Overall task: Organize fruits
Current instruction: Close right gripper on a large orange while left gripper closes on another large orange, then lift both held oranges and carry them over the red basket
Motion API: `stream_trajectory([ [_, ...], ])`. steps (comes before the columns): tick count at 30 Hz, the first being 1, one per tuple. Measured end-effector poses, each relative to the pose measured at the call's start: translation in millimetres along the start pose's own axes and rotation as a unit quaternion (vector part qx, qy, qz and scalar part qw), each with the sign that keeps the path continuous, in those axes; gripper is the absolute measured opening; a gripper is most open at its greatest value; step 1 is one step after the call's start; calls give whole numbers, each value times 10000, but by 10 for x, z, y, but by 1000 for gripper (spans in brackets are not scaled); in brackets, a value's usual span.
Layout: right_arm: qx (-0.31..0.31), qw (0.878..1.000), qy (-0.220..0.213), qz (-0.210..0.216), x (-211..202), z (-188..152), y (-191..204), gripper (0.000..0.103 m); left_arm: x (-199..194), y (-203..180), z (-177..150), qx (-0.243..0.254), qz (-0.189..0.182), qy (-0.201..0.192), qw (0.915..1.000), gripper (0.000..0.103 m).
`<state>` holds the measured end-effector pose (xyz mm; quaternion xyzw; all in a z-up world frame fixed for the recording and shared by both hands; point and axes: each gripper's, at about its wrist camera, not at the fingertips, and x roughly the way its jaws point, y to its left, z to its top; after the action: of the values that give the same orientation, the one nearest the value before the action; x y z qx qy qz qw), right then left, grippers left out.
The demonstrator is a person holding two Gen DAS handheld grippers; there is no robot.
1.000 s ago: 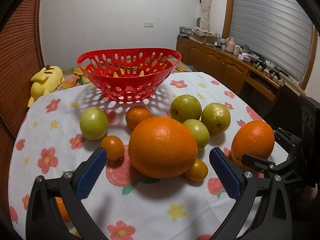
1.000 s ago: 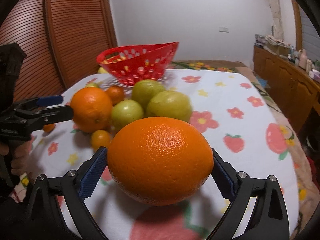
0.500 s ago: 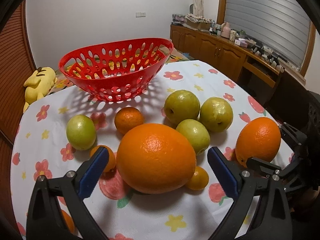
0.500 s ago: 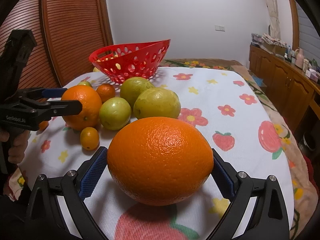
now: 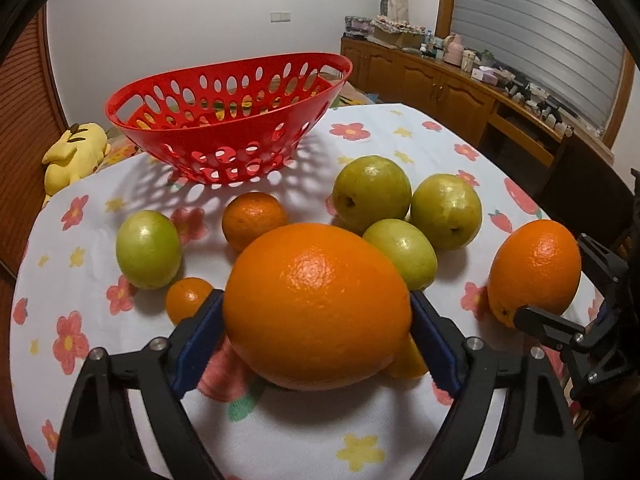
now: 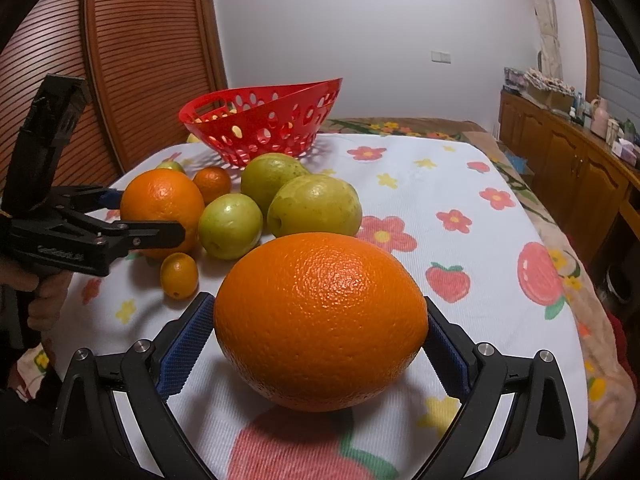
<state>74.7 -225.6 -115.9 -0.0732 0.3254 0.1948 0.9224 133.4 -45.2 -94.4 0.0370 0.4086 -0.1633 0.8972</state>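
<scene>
Nearest the left wrist camera, the left gripper (image 5: 316,330) is closing its jaws around a big orange (image 5: 318,306) that sits on the floral tablecloth (image 5: 280,432), the blue pads at or nearly at its flanks. On the right side, the right gripper (image 6: 320,338) holds a second big orange (image 6: 322,320) between its blue pads, low over the cloth. Just beside the left gripper lie two small kumquats (image 5: 188,300), and close behind them three green fruits (image 5: 400,258) bunched together, a fourth green fruit (image 5: 148,250) apart at the left, and a tangerine (image 5: 254,220). Farther back stands the red basket (image 5: 228,120), with no fruit visible in it. Beyond the table's edge lies a yellow plush toy (image 5: 74,154).
</scene>
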Motion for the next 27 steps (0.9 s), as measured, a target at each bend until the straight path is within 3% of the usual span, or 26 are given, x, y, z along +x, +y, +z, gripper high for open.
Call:
stream_trajectory([
  [13, -56, 10000, 76, 31, 6, -2, 5, 100, -115, 110, -63, -356, -262, -153, 9989, 87],
  [27, -139, 9994, 123, 280, -32, 182, -16, 97, -578, 176, 86, -431, -302, -755, 9958, 87],
])
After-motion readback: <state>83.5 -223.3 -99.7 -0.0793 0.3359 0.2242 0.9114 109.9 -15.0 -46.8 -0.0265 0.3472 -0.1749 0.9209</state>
